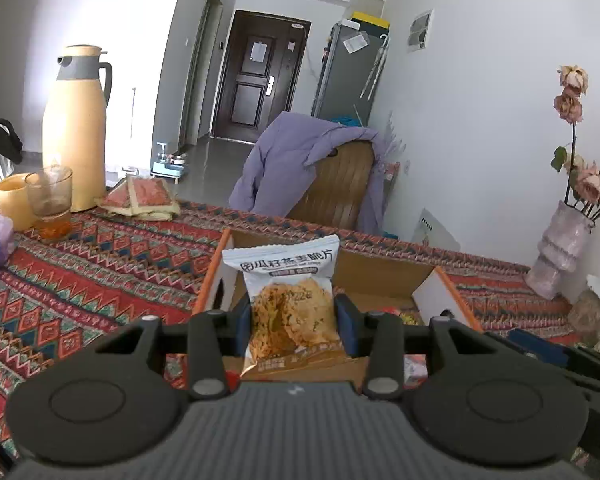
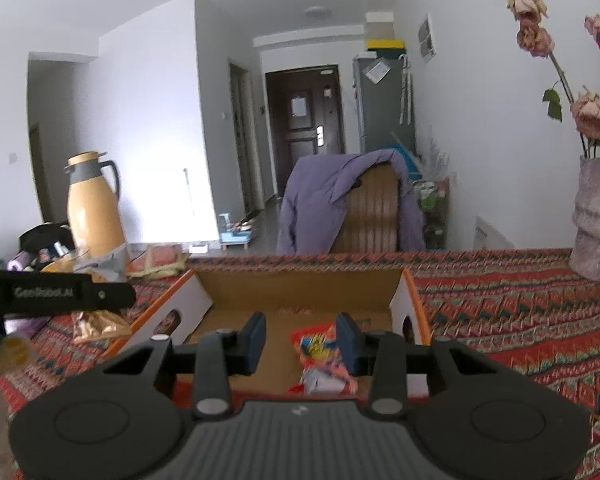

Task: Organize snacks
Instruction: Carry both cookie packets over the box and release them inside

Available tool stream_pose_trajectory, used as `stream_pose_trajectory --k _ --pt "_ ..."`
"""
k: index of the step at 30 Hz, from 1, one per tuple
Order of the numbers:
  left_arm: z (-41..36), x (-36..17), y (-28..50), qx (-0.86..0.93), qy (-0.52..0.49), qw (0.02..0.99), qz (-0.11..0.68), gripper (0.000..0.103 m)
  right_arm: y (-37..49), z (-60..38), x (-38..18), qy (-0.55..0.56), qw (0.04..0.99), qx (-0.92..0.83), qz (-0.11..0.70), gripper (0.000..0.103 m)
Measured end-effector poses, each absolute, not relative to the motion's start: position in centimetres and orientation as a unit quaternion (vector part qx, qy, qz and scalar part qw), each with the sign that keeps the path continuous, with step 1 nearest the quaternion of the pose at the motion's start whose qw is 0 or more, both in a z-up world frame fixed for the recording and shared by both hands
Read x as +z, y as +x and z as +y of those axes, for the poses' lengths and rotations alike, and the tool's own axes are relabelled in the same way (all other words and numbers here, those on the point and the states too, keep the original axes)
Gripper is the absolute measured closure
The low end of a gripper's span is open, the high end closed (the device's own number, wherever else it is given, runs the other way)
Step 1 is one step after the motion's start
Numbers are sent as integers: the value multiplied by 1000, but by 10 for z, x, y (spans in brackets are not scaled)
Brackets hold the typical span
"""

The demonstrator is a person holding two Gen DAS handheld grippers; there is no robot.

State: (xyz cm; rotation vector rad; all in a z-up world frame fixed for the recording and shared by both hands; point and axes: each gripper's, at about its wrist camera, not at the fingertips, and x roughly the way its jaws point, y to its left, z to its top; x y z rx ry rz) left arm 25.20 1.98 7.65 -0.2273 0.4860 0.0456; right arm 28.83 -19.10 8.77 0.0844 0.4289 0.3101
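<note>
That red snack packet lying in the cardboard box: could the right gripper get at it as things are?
Probably yes. The right gripper holds nothing and points into the open-topped box, where the red packet lies uncovered just beyond its fingertips.

A red, teal and white zigzag-patterned cloth (image 1: pixel 100 272) is covering the table; a white snack packet (image 1: pixel 290 280) is showing golden crisps; the orange-edged box (image 2: pixel 300 292) is brown inside; the jug (image 1: pixel 76 128) is tan and grey.

We see a table (image 1: pixel 100 264) under a patterned red cloth. On it stands an open cardboard box (image 1: pixel 380 272) at the centre, a yellow thermos (image 1: pixel 76 128), a glass (image 1: pixel 52 200) and flat packets (image 1: pixel 144 196) at ten o'clock, and a vase (image 1: pixel 560 248) at three o'clock.
</note>
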Motion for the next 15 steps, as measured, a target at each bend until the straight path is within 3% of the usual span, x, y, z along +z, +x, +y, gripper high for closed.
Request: stream_pose_trajectory --k 6,15 --pt "31 63 234 25 -104 963 248 60 254 -181 68 -3 950 197 243 47" --pt "29 61 223 27 -99 962 252 60 276 -144 34 -23 916 209 342 50"
